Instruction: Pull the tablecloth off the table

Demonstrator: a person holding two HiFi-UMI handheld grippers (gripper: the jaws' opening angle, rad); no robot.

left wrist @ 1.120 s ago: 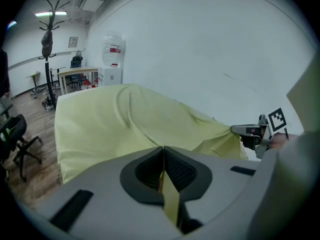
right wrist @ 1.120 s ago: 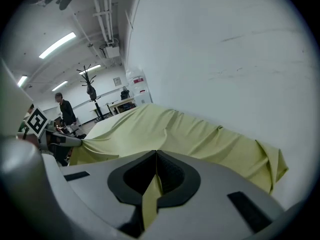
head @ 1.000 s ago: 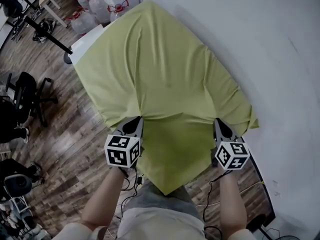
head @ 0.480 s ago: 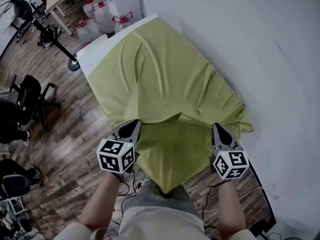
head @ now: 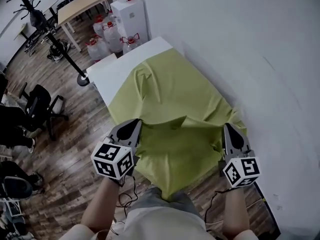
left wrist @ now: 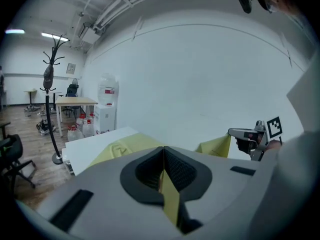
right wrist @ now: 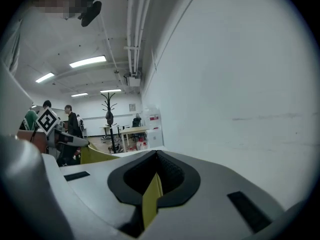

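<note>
A yellow-green tablecloth (head: 167, 99) covers the near part of a white table (head: 120, 69) that stands against the wall; the table's far end is bare. The cloth's near edge hangs down between my two grippers. My left gripper (head: 136, 126) is shut on the cloth's near left edge; in the left gripper view a strip of tablecloth (left wrist: 170, 201) runs between the closed jaws. My right gripper (head: 229, 129) is shut on the near right edge, and the right gripper view shows the pinched tablecloth (right wrist: 151, 199) in its jaws.
A white wall (head: 250, 44) runs along the table's right side. Water bottles (head: 102, 39), a white dispenser (head: 131, 14) and a wooden desk (head: 82, 4) stand beyond the table. A coat stand (head: 55, 44) and a black chair (head: 40, 106) are on the wooden floor at left.
Both grippers have drawn the cloth toward me. It has slid off the table's far end, baring white tabletop there, and it bunches more near the grippers.
</note>
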